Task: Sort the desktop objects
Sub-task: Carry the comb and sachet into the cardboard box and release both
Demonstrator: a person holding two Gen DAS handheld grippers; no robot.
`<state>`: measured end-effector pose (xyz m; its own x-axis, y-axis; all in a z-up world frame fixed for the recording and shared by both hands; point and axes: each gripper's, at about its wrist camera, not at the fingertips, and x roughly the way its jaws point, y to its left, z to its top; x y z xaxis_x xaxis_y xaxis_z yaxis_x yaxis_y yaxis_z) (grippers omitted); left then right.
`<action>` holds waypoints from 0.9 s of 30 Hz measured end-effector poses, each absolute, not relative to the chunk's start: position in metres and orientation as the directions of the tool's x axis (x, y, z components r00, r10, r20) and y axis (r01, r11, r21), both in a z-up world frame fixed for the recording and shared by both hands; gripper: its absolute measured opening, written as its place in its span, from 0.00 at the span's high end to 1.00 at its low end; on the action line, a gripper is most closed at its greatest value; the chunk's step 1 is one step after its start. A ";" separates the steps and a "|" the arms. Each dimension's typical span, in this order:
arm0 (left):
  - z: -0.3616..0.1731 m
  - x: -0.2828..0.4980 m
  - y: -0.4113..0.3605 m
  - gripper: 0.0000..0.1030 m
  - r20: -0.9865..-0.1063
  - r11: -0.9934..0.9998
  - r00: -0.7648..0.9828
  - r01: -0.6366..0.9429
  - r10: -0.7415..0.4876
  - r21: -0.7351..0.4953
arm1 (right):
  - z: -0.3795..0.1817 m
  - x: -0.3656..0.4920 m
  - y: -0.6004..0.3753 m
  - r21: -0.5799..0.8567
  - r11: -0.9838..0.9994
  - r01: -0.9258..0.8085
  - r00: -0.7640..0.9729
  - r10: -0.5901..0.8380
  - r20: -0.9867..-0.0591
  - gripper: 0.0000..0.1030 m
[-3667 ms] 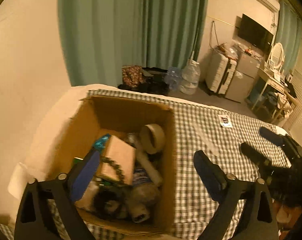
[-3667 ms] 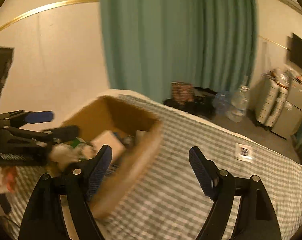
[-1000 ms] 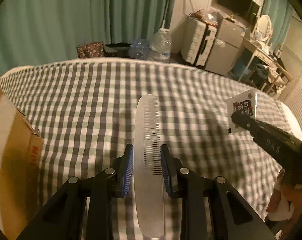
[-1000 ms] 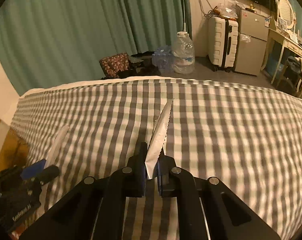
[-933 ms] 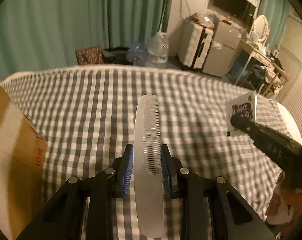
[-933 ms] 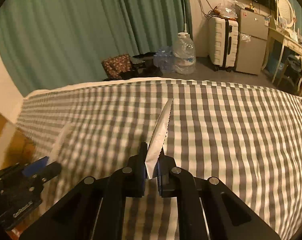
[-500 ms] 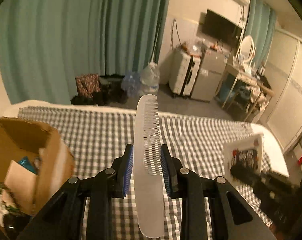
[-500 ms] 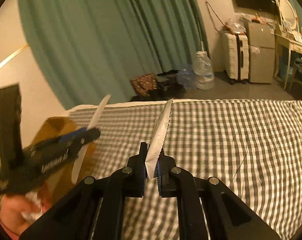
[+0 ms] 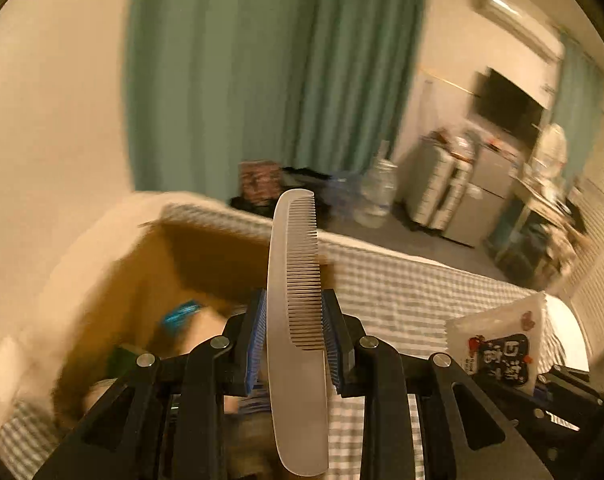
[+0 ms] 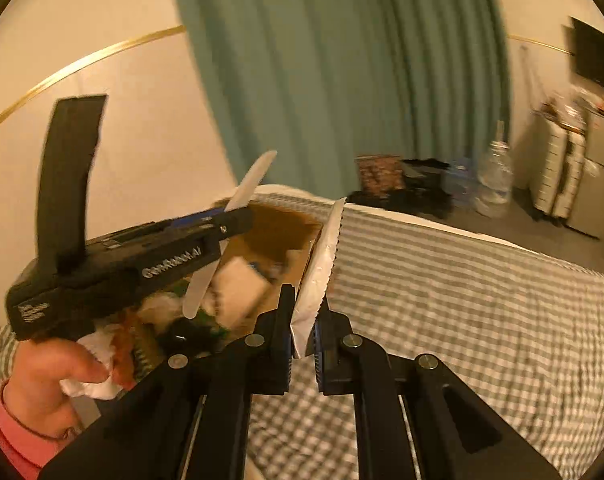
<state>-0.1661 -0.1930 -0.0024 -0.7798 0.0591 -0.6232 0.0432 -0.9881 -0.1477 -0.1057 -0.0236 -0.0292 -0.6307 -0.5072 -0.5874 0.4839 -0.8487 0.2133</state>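
Now my left gripper (image 9: 293, 344) clamps a comb (image 9: 295, 320) over the cardboard box (image 9: 141, 280); to its right, my right gripper (image 10: 304, 336) pinches a white sachet (image 10: 318, 276).

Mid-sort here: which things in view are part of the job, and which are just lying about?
Part of the job:
comb in left claw
sachet in right claw
cardboard box

Lying about:
water jug
suitcase
patterned bag
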 end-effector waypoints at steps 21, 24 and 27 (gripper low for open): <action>-0.049 -0.134 -0.264 0.04 -0.683 -0.989 -0.730 0.100 -0.001 -0.105 | -0.092 -0.133 -0.085 0.110 -0.891 0.440 -0.638 -0.397 -0.660 0.16; -0.048 -0.122 -0.249 0.03 -0.678 -0.993 -0.734 0.035 0.053 -0.115 | -0.093 -0.110 -0.073 0.035 -0.938 0.345 -0.701 -0.283 -0.655 0.07; -0.046 -0.113 -0.229 0.00 -0.661 -0.996 -0.747 -0.011 0.067 -0.088 | -0.101 -0.096 -0.053 0.052 -0.970 0.236 -0.721 -0.211 -0.660 0.00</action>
<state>-0.1132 -0.2286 -0.0455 -0.7473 0.0665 -0.6611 -0.0108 -0.9961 -0.0881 -0.0959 -0.0527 -0.1007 -0.7208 -0.2110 -0.6603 0.2361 -0.9703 0.0525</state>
